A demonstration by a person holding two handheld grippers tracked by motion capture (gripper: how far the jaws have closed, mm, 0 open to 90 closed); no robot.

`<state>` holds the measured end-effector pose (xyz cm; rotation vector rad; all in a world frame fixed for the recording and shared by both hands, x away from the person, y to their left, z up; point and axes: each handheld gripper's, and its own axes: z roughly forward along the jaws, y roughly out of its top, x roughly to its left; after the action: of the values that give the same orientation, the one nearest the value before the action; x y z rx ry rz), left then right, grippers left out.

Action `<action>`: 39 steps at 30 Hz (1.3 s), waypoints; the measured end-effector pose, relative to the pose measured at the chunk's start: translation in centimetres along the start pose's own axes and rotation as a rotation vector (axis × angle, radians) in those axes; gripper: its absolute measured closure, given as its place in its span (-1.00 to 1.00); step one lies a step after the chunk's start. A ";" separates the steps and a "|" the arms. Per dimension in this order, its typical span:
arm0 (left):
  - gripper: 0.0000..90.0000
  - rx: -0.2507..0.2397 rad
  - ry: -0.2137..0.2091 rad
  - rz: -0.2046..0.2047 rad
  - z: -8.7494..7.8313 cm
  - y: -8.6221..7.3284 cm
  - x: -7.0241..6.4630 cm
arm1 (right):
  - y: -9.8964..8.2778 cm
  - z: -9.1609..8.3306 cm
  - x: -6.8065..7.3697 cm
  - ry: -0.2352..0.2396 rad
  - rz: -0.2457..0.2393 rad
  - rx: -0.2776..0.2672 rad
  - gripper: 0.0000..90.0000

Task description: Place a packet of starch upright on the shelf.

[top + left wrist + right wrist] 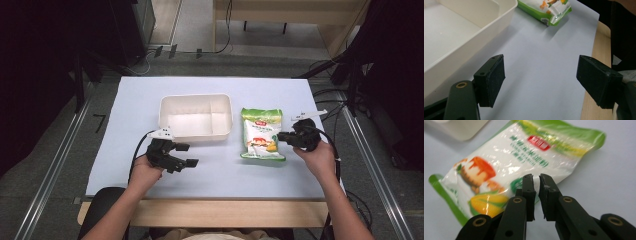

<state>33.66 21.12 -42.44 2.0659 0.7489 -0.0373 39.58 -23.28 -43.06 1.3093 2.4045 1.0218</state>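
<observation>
The left hand-held gripper (186, 155) hovers over bare worktop (125, 150) just in front of a cream two-compartment tray (196, 116), its jaws spread wide and holding nothing, while the right hand-held gripper (536, 182) has its jaws drawn nearly together, a thin gap showing, at the right edge of a snack bag (261, 134) (whether they pinch its film cannot be told). The bag, white with green borders, a red label and a corn picture, lies flat just right of the tray. Open white surface stretches between both hands toward the near wooden edge (225, 212).
</observation>
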 end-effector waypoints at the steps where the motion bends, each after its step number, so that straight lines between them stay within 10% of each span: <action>1: -0.48 0.000 0.000 0.000 0.0 0.0 0.0 | 0.0 0.0 0.0 0.000 0.000 0.000 0.84; 22: -0.48 -0.003 0.018 -0.009 -0.6 -0.5 -0.1 | 3.8 3.6 -3.9 -0.084 0.174 -0.038 0.21; 39: -0.48 -0.014 0.045 -0.030 -1.5 -1.2 -0.3 | 3.5 7.4 -5.3 -0.013 0.278 0.025 -0.12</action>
<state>32.42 22.64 -42.43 2.0480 0.8053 -0.0022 48.56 -22.81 -46.84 1.6895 2.2753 1.0478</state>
